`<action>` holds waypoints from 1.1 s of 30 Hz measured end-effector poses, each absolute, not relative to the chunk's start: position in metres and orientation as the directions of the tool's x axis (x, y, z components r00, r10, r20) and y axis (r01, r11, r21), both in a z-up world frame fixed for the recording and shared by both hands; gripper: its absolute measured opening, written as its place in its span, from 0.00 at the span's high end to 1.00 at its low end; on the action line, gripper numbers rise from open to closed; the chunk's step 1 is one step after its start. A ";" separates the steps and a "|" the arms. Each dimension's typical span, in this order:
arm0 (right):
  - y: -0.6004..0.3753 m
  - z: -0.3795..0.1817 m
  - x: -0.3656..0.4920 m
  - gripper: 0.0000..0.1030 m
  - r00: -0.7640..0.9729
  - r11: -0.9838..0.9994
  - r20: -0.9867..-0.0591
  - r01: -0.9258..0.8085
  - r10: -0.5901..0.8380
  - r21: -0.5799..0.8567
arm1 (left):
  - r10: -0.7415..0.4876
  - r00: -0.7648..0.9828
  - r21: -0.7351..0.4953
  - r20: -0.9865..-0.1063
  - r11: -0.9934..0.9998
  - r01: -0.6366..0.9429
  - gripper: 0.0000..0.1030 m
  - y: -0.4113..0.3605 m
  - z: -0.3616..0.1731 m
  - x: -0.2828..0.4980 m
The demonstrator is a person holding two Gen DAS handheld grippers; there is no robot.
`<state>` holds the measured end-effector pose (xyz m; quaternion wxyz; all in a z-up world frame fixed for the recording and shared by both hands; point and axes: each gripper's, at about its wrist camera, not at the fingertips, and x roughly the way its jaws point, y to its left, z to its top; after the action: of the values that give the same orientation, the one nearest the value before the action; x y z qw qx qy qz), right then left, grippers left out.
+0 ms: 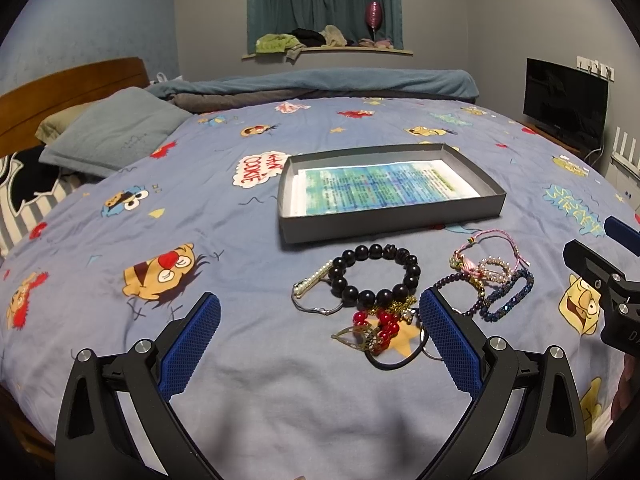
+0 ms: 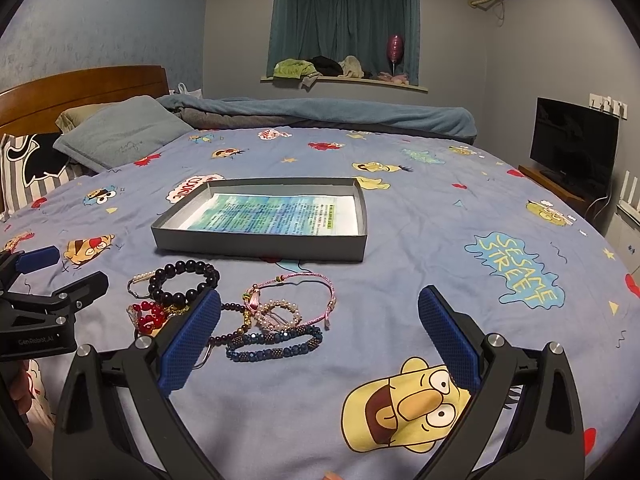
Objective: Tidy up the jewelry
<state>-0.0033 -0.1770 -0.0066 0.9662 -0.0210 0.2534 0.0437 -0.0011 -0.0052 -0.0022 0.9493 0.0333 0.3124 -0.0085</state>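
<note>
Jewelry's all heaped on the blue cartoon-print bedsheet, just in front of the shallow grey cardboard box. The chunky black bead bracelet sits beside a small pearl clasp piece, with red beads and a black hair tie nearer the camera. The pink cord bracelet and dark blue beaded bracelet lie to the right of those.

Left gripper and right gripper both hang above the bed, jaws wide apart, holding nothing. A grey-blue pillow, wooden headboard, teal curtains and black TV sit around the room. The box only has a printed blue-green paper sheet inside.
</note>
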 end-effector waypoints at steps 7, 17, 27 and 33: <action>-0.178 -0.007 -0.004 0.05 0.869 0.995 -0.489 -0.094 0.073 -0.018 | 0.005 0.803 0.058 -0.595 0.998 0.037 0.04 -0.004 -0.003 0.000; -0.183 -0.011 0.008 0.05 0.841 0.996 -0.536 -0.091 0.077 0.001 | -0.027 0.791 0.029 -0.611 0.998 0.056 0.04 0.002 -0.005 0.005; -0.199 0.014 0.038 0.05 0.787 0.993 -0.609 -0.121 0.101 0.009 | -0.070 0.799 0.010 -0.597 0.995 0.095 0.04 0.024 0.038 0.020; -0.208 0.003 0.062 0.05 0.761 0.993 -0.641 -0.115 0.100 0.018 | -0.047 0.761 0.039 -0.647 0.995 0.094 0.05 0.045 0.028 0.050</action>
<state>0.0618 -0.2084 0.0026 0.9383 -0.0113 0.3408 0.0574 0.0497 0.0449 0.0277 0.9378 0.0344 0.3434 -0.0374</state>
